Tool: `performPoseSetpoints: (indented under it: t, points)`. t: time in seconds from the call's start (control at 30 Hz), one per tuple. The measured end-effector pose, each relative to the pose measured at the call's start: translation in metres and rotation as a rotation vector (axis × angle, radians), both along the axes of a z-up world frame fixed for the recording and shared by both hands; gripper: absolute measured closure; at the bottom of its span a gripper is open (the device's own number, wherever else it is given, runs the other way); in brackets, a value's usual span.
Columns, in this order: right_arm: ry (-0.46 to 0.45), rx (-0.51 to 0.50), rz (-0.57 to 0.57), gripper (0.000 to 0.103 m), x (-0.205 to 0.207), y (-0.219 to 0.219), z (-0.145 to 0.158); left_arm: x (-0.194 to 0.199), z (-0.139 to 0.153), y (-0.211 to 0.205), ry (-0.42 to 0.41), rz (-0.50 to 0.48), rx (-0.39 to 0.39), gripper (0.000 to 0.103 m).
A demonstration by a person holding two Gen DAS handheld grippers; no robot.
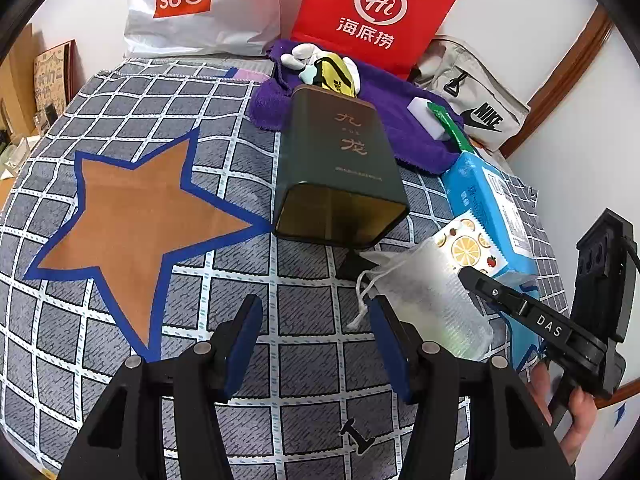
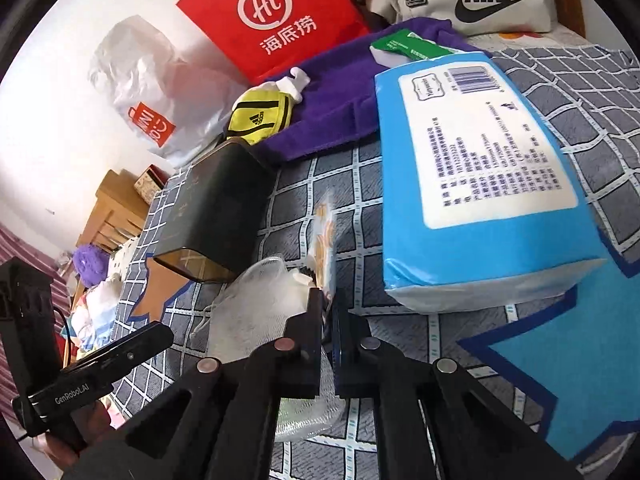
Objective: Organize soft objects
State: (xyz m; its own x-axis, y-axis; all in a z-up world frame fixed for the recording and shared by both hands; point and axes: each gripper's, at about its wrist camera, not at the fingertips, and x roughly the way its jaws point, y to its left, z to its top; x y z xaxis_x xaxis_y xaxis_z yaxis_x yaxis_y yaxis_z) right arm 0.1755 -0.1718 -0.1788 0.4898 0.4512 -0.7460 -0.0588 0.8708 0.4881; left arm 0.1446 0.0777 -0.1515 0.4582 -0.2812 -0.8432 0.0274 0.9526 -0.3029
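My right gripper [image 2: 327, 300] is shut on a thin fruit-print sachet [image 2: 323, 232], which stands on edge between its pads. In the left wrist view that gripper [image 1: 466, 274] meets the sachet [image 1: 468, 246] from the right. A white mesh drawstring bag [image 1: 428, 304] [image 2: 256, 304] lies against the sachet, on the left wrist view's near side. My left gripper [image 1: 314, 332] is open over the checked bedsheet, nothing between its fingers, with the mesh bag just beyond its right finger. A dark green tin [image 1: 340, 168] lies on its side, open mouth toward me.
A blue tissue pack [image 2: 480, 168] lies right of the sachet. Behind are a purple towel [image 1: 400, 128] carrying a yellow pouch [image 1: 336, 76], a white plush and a white sponge [image 1: 426, 116]. A red paper bag [image 1: 372, 12], white plastic bag [image 1: 192, 8] and beige bag [image 1: 476, 100] line the wall.
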Motion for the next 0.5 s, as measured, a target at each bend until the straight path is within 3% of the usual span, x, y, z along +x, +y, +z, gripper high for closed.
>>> performPoseSetpoints:
  t: [0.2,0.33,0.5]
  points:
    - [-0.077,-0.069,0.021,0.099,-0.023,-0.009,0.024,-0.001,0.001,-0.011,0.002,-0.010,0.005,0.049]
    - [-0.121,-0.170,0.087,0.099,-0.046,-0.023,0.039,-0.003,0.001,-0.028,0.012,-0.048,-0.039,0.049]
    - [-0.123,-0.256,0.119,0.099,-0.070,-0.051,0.034,-0.005,-0.010,-0.062,0.049,-0.093,-0.025,0.049]
